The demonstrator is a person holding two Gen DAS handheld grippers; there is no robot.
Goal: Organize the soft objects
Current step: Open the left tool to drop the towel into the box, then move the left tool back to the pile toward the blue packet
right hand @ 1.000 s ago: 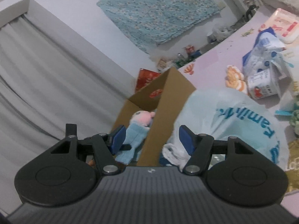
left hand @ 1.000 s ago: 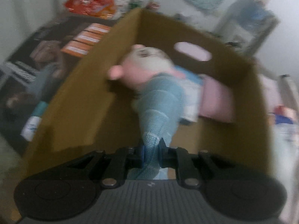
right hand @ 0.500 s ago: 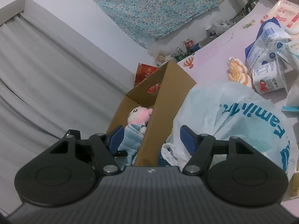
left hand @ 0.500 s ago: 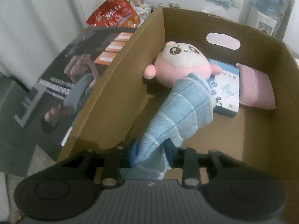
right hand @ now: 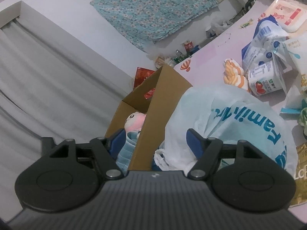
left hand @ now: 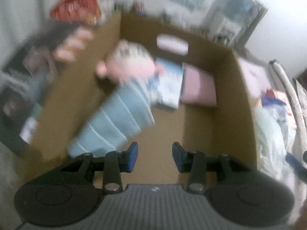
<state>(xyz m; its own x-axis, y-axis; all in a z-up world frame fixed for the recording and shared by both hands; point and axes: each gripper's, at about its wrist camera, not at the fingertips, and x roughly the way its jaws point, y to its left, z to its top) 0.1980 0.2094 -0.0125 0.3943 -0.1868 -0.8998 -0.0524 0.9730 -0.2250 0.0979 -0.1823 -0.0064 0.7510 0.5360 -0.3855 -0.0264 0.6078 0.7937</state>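
Pointing steeply down into the open cardboard box, the left gripper has its jaws opening, with a moderate gap between the blue pads and only bare box floor showing in that gap; nothing is held. The plush toy lies inside the box, just ahead and left of the left-hand pad: pink-and-white head toward the far wall with the handle cut-out, blue striped knitted body reaching back toward the gripper and leaning along the left wall. This view is motion-blurred, so I cannot tell whether the toy's lower edge touches the pad. Beside the toy's head lie a blue-and-white packet and, right of it, a pink cushion, both against the far wall. The right gripper is outside the box, aimed slightly downward, jaws fairly wide and opening, holding nothing; the box's near corner edge stands in line with the gap, farther off. From this side the toy's head shows above the box rim. A white plastic bag with blue lettering sits just right of the box on the pale pink surface, with assorted packets farther right.
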